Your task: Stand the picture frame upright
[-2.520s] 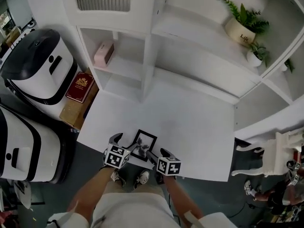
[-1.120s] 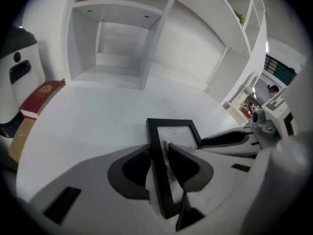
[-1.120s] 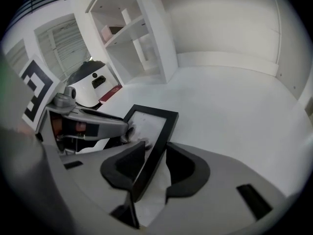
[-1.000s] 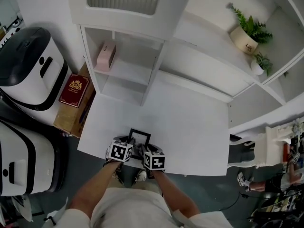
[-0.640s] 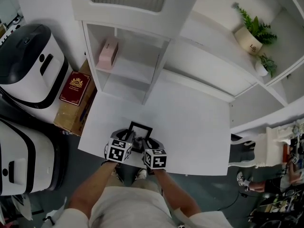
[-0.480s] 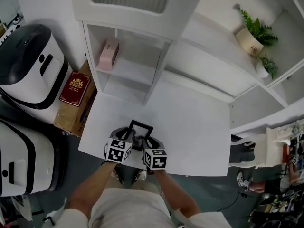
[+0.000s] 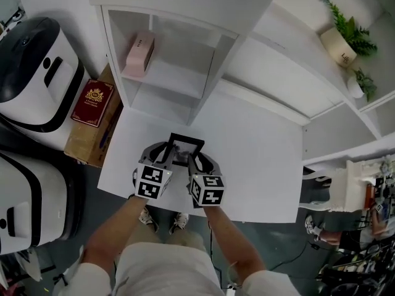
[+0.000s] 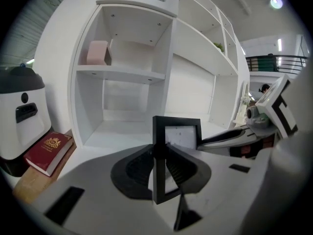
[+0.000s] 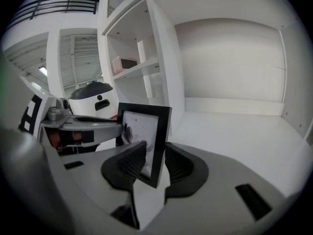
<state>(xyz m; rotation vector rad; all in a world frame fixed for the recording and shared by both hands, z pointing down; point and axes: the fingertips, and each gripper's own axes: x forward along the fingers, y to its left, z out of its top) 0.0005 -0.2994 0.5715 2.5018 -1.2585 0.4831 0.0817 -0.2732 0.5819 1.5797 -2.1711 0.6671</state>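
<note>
**Frame lifted off the counter, held by both side edges**

We note the change first: the picture frame (image 7: pixel 185 148), which lay flat near the front edge of the counter (image 7: pixel 265 159) a moment ago, is now raised and tipped up towards vertical, further in from that edge.

The left gripper (image 8: pixel 160 155) is clenched on the frame's left side bar; its jaws have just been closing, and the bar sits between the pads. The right gripper (image 9: pixel 152 159) is clamped on the right side bar.

In both gripper views the frame stands close to upright, its glass turned towards the right gripper's camera.

We judge the lift and turn largely done. What remains is setting it down so that it stands unaided.

Hard to make out:
- The frame's bottom edge is covered by the grippers in the head view, so we cannot tell whether it touches the counter or hangs above it.
- No view shows clearly whether a back stand is folded out. A pale slab below the frame in the right gripper view may be one, but this is uncertain.
- The photo itself is too blurred to read.
</note>
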